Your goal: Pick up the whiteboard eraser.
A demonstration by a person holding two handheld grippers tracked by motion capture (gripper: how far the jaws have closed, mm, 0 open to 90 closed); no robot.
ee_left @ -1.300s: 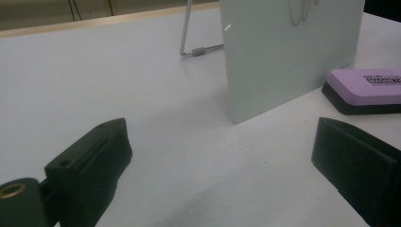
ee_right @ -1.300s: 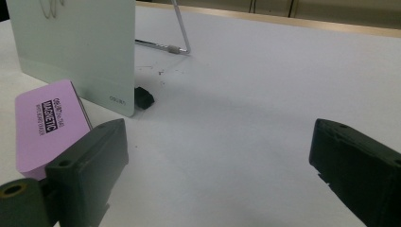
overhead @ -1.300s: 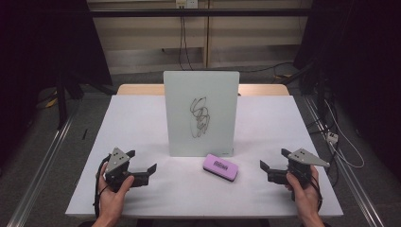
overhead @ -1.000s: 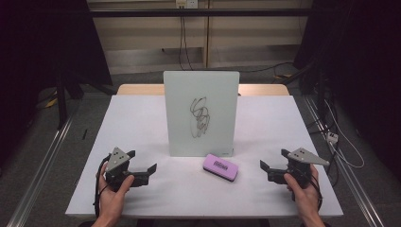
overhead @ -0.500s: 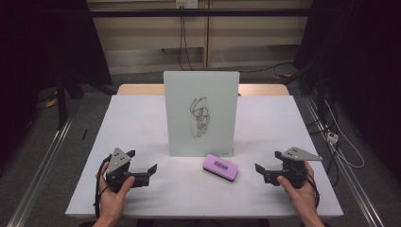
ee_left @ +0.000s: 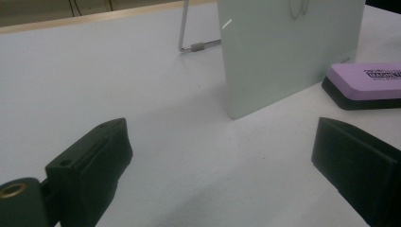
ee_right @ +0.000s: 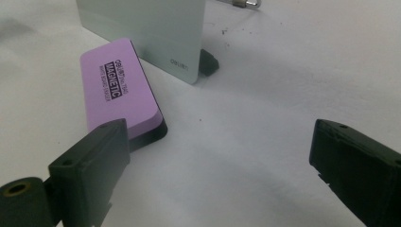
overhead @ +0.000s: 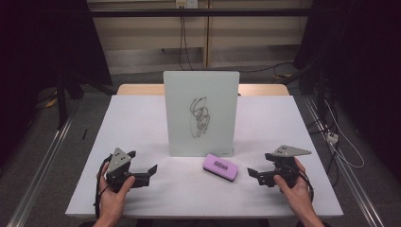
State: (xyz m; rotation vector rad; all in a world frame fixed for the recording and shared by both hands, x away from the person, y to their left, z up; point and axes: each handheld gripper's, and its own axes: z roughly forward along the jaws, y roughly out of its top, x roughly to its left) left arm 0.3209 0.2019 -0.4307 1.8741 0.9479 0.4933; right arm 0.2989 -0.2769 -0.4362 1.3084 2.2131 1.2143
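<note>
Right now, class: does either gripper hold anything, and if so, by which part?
Nothing is held. The left gripper and right gripper are both open and empty; the purple eraser lies free on the table.

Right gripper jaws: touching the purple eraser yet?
Apart. High view shows bare table between the right gripper and the purple eraser; jaws stand open, empty.

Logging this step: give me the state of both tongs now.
Left tongs: open, holding nothing.
Right tongs: open, holding nothing, jaws just widened; the eraser lies ahead, untouched.
</note>
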